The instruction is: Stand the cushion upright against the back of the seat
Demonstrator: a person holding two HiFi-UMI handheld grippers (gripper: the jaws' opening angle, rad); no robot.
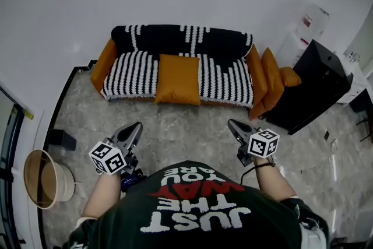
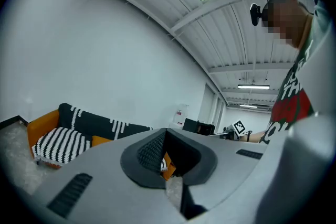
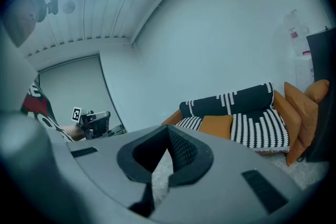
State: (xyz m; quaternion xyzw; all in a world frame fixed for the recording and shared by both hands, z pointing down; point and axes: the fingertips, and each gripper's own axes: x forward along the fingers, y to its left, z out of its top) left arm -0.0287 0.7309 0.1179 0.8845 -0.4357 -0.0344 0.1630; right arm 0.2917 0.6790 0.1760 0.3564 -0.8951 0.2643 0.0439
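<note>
An orange cushion (image 1: 178, 80) lies flat on the middle of the sofa seat, its front edge hanging over the seat's front. The sofa (image 1: 140, 38) has orange arms and a black-and-white striped cover. My left gripper (image 1: 135, 128) and right gripper (image 1: 233, 124) hover over the floor near the person's body, well short of the sofa, both pointing toward it. Each is shut with nothing between its fingers. The left gripper view shows its closed jaws (image 2: 166, 130) with the cushion (image 2: 102, 140) beyond. In the right gripper view the gripper (image 3: 169, 129) faces the cushion (image 3: 216, 124) from afar.
Two more orange cushions (image 1: 271, 76) lean at the sofa's right arm. A black cabinet (image 1: 309, 87) stands to the right of them. A wicker basket (image 1: 44, 178) and a small dark box (image 1: 61, 138) sit at the left. Marbled floor lies between me and the sofa.
</note>
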